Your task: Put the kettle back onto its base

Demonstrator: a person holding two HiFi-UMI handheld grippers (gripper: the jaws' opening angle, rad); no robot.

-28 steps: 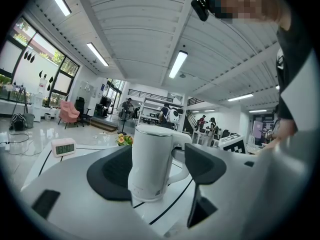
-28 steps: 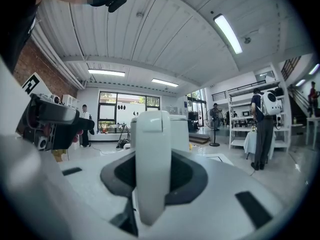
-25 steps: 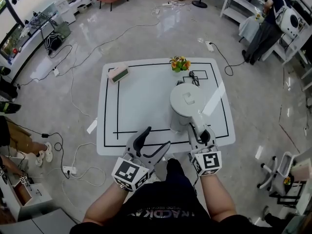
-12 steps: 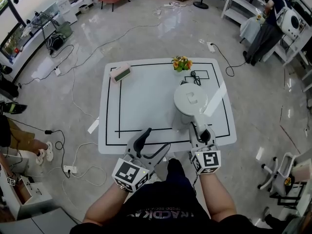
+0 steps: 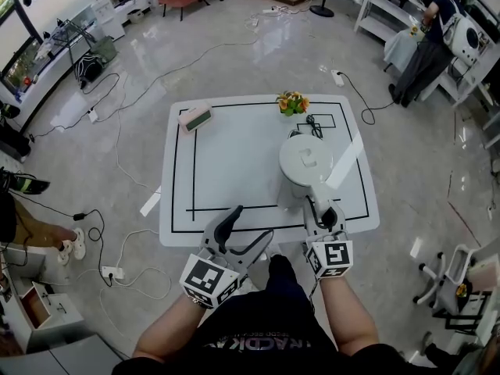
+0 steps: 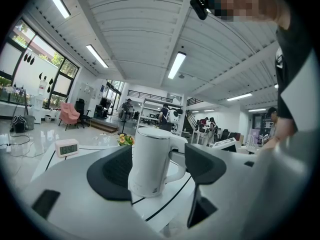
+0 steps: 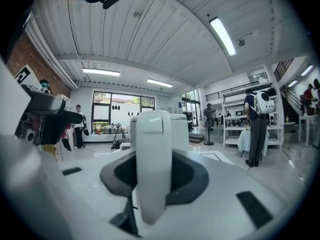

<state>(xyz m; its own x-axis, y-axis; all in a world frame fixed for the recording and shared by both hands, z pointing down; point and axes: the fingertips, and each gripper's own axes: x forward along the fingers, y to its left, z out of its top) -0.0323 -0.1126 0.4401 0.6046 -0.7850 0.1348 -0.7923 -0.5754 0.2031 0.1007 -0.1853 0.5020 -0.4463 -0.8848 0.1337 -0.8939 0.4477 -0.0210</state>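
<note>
A white electric kettle (image 5: 305, 165) stands tall at the right side of the white table (image 5: 234, 158), its handle (image 5: 316, 200) pointing at me. My right gripper (image 5: 323, 212) is shut on that handle, which fills the gap between the pads in the right gripper view (image 7: 152, 169). Whether the kettle's bottom touches the table I cannot tell. Behind it a small white part (image 5: 291, 133) peeks out beside a coiled black cord (image 5: 312, 123). My left gripper (image 5: 248, 226) hovers open at the table's front edge, holding nothing. In its own view the kettle (image 6: 150, 159) stands beyond its jaws.
A small digital clock (image 5: 193, 117) sits at the table's far left corner and a flower pot (image 5: 292, 102) at the far edge. Black lines mark the tabletop. Cables (image 5: 125, 92) trail over the floor. A person (image 5: 426, 45) stands at shelves far right.
The head view has drifted slightly. The kettle and both grippers keep their places.
</note>
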